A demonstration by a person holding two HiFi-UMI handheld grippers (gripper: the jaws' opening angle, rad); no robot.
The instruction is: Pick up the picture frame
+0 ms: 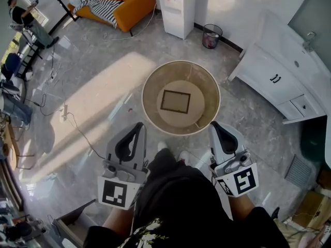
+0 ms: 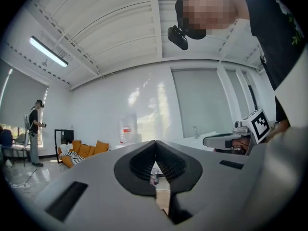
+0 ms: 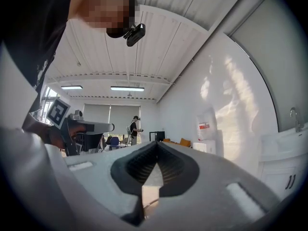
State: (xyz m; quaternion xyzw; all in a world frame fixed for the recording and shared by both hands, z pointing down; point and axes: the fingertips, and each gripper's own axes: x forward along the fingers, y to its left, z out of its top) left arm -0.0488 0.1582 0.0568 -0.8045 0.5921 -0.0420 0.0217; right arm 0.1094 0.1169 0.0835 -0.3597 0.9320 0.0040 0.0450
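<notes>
A dark-edged picture frame (image 1: 175, 101) lies flat in the middle of a round tan table (image 1: 153, 84). My left gripper (image 1: 138, 125) is held near the table's front-left rim, shut and empty. To the right, my right gripper (image 1: 213, 125) hovers by the front-right rim, also shut with nothing in it. Both point level toward the table and stand short of the frame. In the left gripper view the jaws (image 2: 155, 143) meet at the tip; in the right gripper view the jaws (image 3: 157, 144) meet likewise. The frame is hidden behind the jaws in both gripper views.
An orange sofa (image 1: 126, 1) with a striped cloth sits at the back left. A white cabinet (image 1: 177, 6) and a waste bin (image 1: 211, 36) stand behind the table, a white sink unit (image 1: 284, 66) to the right. Cables (image 1: 77, 128) trail over the floor at left. A person (image 2: 33, 129) stands far off.
</notes>
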